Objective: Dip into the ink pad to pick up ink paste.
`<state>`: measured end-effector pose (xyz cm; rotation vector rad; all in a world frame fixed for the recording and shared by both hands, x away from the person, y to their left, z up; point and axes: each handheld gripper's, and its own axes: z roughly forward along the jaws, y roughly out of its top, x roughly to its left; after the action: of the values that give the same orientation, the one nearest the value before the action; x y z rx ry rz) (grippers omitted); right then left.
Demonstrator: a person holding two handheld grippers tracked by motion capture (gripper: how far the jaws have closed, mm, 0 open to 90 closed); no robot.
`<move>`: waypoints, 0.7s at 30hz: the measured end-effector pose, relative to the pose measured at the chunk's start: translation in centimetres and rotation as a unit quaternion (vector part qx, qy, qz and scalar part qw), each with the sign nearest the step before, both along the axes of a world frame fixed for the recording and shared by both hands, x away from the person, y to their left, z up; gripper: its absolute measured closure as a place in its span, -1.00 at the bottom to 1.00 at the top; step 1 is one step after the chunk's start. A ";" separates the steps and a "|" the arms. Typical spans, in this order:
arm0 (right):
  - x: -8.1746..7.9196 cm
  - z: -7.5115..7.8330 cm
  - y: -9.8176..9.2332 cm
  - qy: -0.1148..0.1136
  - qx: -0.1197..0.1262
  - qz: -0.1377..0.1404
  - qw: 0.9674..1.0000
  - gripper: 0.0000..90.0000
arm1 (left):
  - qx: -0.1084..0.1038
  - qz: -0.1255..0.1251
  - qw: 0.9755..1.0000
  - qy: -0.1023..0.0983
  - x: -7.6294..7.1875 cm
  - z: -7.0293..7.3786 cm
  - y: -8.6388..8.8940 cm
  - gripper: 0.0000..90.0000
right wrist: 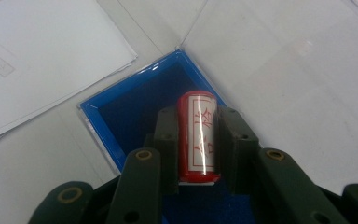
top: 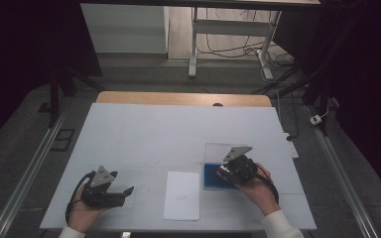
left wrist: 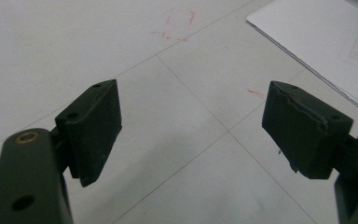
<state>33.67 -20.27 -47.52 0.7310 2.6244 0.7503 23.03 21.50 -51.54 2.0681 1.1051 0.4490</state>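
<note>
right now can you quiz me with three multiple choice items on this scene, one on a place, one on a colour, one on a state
1. Where does the paper sheet lie?
A. left of the blue box
B. inside the blue box
C. under the left gripper

2. What colour is the stamp?
A. green and black
B. red and white
C. yellow

3. How is the right gripper?
A. wide open over the sheet
B. shut on the stamp
C. shut on the sheet

Answers:
1 A, in the high view the sheet sits just left of the box.
2 B, red body with a white label.
3 B, its jaws press the stamp from both sides over the box.
</note>
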 end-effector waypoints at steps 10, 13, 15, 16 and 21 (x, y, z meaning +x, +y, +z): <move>0.2 -0.1 -0.3 0.007 0.011 0.001 1.000 0.57 | 0.001 0.000 1.000 0.003 0.0 -0.1 0.1 -0.56; 0.3 -0.1 -0.3 0.009 0.013 0.001 1.000 0.57 | 0.001 0.001 1.000 0.002 0.0 -0.1 0.1 -0.55; 0.2 -0.2 -0.3 0.009 0.015 0.000 1.000 0.57 | 0.001 0.001 1.000 0.002 0.0 -0.1 0.1 -0.55; 0.3 -0.2 -0.3 0.008 0.014 0.001 1.000 0.57 | 0.001 0.000 1.000 0.002 0.0 -0.1 0.1 -0.55; 0.2 -0.3 -0.5 0.008 0.023 0.000 1.000 0.57 | 0.000 0.000 1.000 0.002 0.0 0.0 0.0 -0.55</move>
<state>33.90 -20.74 -47.81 0.7522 2.6287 0.8102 23.04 21.50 -51.58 2.0698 1.1080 0.4461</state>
